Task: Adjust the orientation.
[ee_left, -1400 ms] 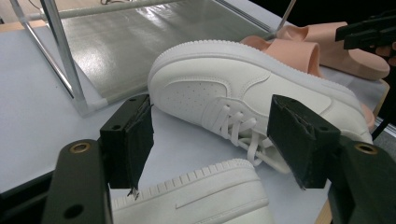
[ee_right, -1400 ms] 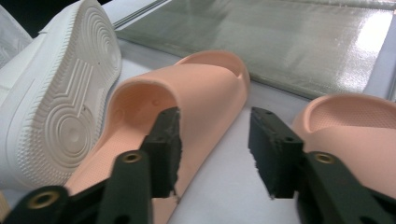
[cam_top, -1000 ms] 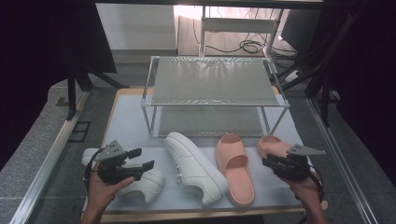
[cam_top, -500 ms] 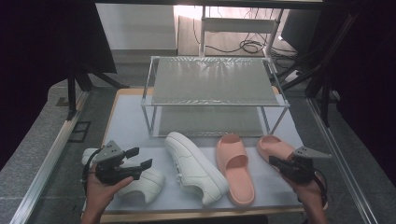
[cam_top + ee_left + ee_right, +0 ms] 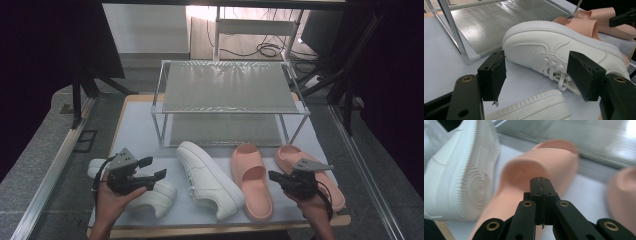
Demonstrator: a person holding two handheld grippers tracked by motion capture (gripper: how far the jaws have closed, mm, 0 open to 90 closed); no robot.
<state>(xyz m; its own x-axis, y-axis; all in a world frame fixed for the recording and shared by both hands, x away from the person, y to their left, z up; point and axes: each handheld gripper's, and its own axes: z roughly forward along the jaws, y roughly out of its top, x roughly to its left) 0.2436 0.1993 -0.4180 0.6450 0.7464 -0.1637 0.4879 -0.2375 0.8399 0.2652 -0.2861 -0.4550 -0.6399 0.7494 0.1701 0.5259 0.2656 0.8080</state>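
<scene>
Landmark: the two-tier metal shoe rack (image 5: 227, 95) at the back of the white mat (image 5: 137, 132). All four shoes sit on the mat in front of it, none on a shelf. Going from the rack's left leg to its right: a white sneaker (image 5: 150, 192) well forward of the left corner, a second white sneaker (image 5: 207, 177) with one end near the rack's front rail, then a peach slide (image 5: 252, 182) and a second peach slide (image 5: 305, 172) in front of the rack's right half. Right gripper (image 5: 274, 176) is clenched, jaws pressed flat together with nothing between them; they have just been closing, empty. It sits between the two slides, tip pointing at the inner slide (image 5: 541, 170), which the right gripper view puts dead ahead, strap opening facing the jaws. That slide's long axis runs roughly front-to-back, toe end toward the rack, so the gripper comes at it from the side, across the axis. Left gripper (image 5: 152, 167) is released, jaws wide, empty, hovering over the outer sneaker (image 5: 531, 110); its camera looks across at the second sneaker (image 5: 554, 50), lying diagonally between the pads in view but beyond them, not touched. My read: right hand is nearer the slides, left nearer the sneakers. To grab the slide's strap the right jaws must reopen first.
</scene>
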